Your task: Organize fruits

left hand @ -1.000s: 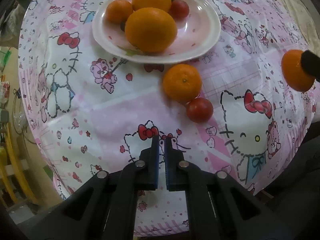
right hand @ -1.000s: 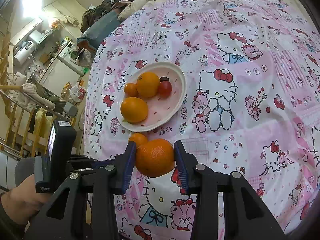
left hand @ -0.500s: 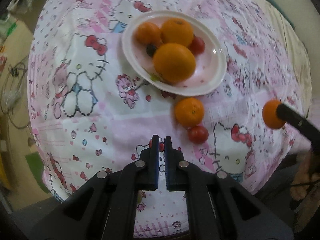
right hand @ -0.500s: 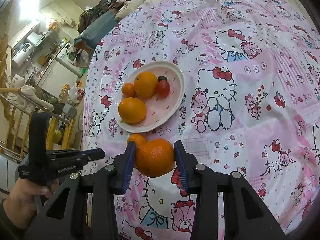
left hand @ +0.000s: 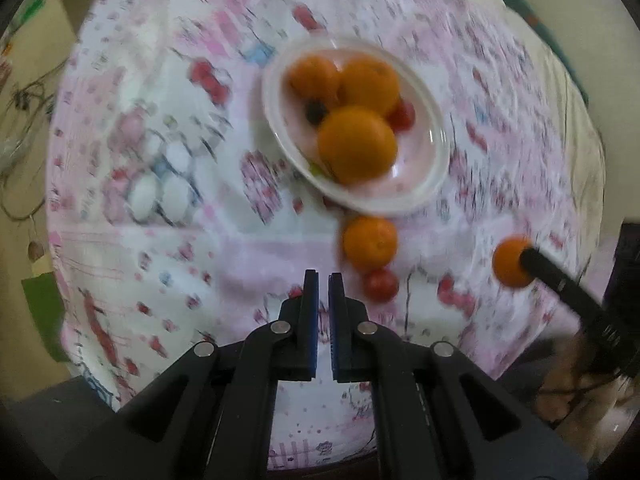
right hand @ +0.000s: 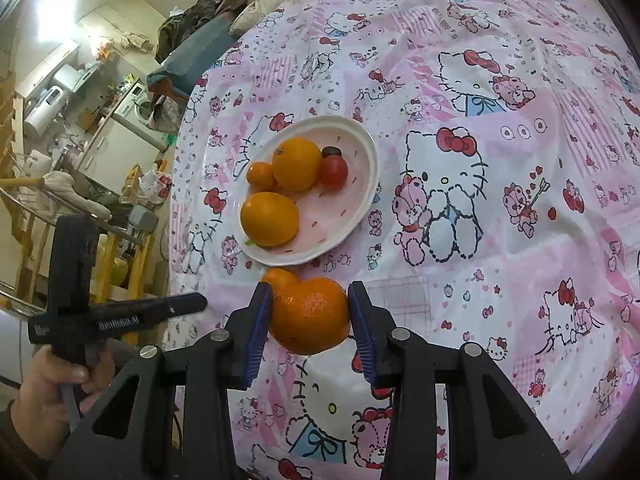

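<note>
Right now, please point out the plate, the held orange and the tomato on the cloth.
plate [right hand: 360, 216], right wrist view, bare rim
held orange [right hand: 310, 314], right wrist view, front skin
tomato [left hand: 381, 285], left wrist view, middle

Patterned tablecloth [right hand: 500, 208] carries plate [right hand: 362, 216], orange [left hand: 370, 243], perhaps tomato [left hand: 381, 285]

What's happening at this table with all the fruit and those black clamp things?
A person is sorting fruit onto a white plate, holding a gripping tool in each hand. The right tool is clamped on an orange above the patterned tablecloth. The left tool is shut and empty. The plate already holds three oranges, a red tomato and a small dark fruit. Another orange and a second tomato lie on the cloth beside the plate.
</note>
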The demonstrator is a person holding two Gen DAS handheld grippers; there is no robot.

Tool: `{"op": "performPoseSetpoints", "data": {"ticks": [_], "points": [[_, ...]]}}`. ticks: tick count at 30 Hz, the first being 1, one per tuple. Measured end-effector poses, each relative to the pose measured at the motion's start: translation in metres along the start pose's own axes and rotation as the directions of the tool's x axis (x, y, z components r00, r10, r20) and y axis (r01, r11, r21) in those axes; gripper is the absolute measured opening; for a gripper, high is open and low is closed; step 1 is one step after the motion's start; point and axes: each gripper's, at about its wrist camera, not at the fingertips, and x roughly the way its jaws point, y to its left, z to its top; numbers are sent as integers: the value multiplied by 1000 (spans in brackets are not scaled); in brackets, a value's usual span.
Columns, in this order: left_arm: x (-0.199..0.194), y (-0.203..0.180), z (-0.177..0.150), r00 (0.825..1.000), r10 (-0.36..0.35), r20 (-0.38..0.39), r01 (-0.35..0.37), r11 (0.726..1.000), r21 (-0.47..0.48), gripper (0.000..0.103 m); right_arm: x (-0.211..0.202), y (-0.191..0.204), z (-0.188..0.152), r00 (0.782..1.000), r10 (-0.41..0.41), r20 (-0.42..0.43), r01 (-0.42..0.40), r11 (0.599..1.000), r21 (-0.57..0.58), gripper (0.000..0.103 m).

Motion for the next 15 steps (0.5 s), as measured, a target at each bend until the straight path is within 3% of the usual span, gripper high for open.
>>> {"op": "performPoseSetpoints", "data": {"ticks": [8, 15], "points": [[-24, 0, 61, 994, 7, 113, -5, 1000, -18, 3, 2, -2, 36, 999, 35, 29, -36, 999, 38, 41], [5, 4, 104, 996, -38, 80, 42, 998, -57, 3, 39, -13, 69, 1000, 21, -14, -20, 997, 74, 41]]}}
